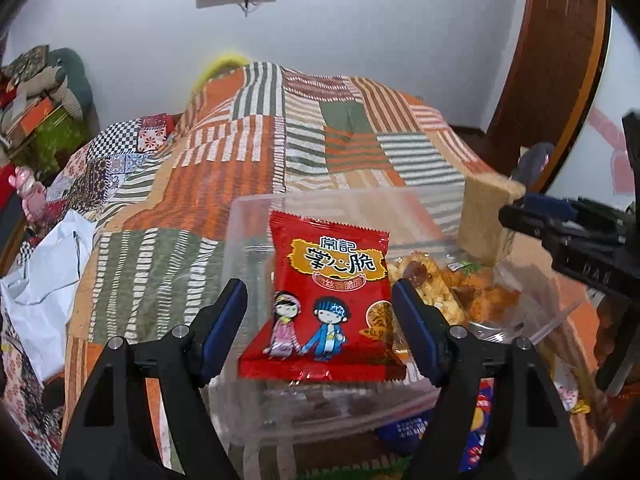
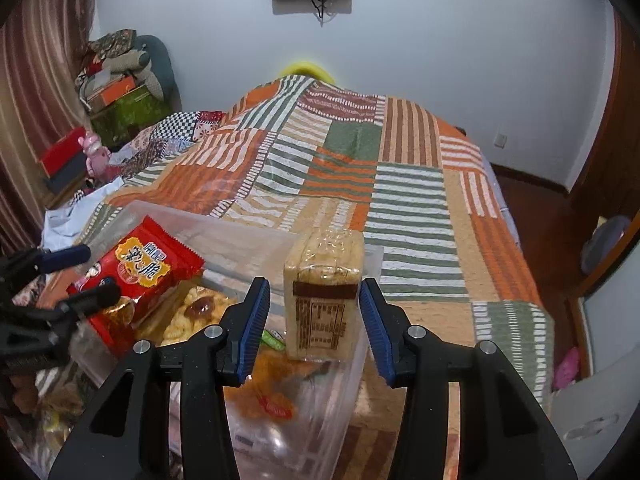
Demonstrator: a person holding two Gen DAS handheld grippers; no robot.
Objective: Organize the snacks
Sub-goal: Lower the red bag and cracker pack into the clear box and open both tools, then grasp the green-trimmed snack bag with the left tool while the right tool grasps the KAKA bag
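A red snack packet with two cartoon figures stands tilted in the clear plastic box. My left gripper is open around it, with a gap at each pad. A wrapped stack of tan bread slices stands upright at the box's right end. My right gripper is open around it; a clear gap shows on the left and the right pad is close. Jam cookies and orange snacks lie in the box. The red packet also shows in the right wrist view.
The box rests on a bed under a striped patchwork quilt. Loose blue packets lie in front of the box. A white bag lies on the left, stacked boxes in the far corner, and a wooden door frame on the right.
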